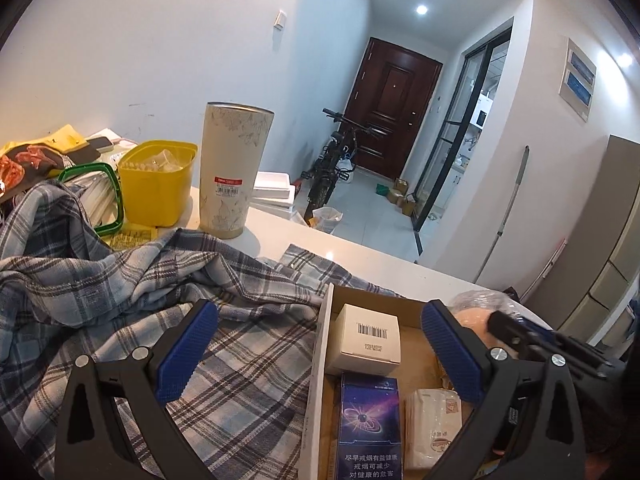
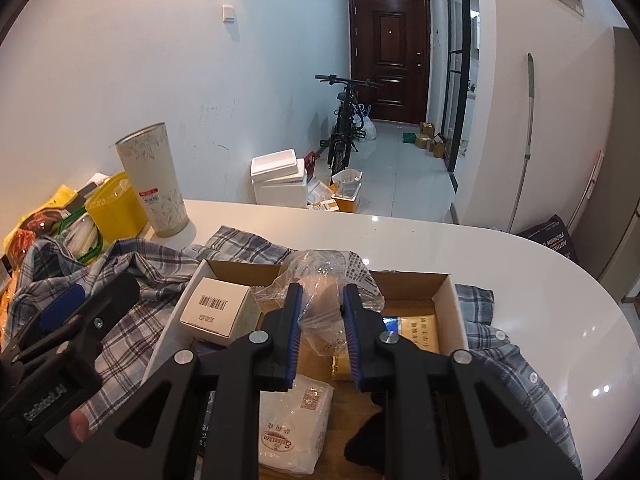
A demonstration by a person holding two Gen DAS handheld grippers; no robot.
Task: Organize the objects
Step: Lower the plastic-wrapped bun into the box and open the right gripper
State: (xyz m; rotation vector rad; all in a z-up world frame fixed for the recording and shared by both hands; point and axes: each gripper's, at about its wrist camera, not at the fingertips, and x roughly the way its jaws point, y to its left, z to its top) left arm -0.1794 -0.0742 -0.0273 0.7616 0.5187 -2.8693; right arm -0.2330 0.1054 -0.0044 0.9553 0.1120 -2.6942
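1. Right wrist view, nearest first: right gripper (image 2: 322, 320) clamped on a crinkled clear plastic bag (image 2: 320, 280) with something pale and rounded inside, held just above the open cardboard box (image 2: 450, 300). Fingers (image 2: 294, 320) pinching only the film, so best kept closed until the bag rests on the box floor.
2. Below the bag: white tissue pack (image 2: 294, 420) at the near end, yellow packet (image 2: 418, 330) on the right, white barcode carton (image 2: 214, 312) at the left rear. Free room looks to lie in the middle toward the back; lower there, not onto the carton.
3. Descend slowly and straight; loose film could snag the back flap or drag across the yellow packet.
4. Left wrist view: left gripper (image 1: 320, 352) spread wide and empty, straddling the box's left wall, one finger (image 1: 188, 348) over the plaid shirt (image 1: 120, 280), the other over the box. Dark blue carton (image 1: 368, 428) lying directly beneath. Keep this gripper clear of the descending bag, or use it to steady the wall.
5. Farther back on the white worktop (image 2: 400, 232): tall cream tumbler (image 1: 234, 168) upright, yellow tub (image 1: 156, 180) beside it, green-rimmed container (image 1: 92, 196) partly under the shirt. All apparently still awaiting sorting.
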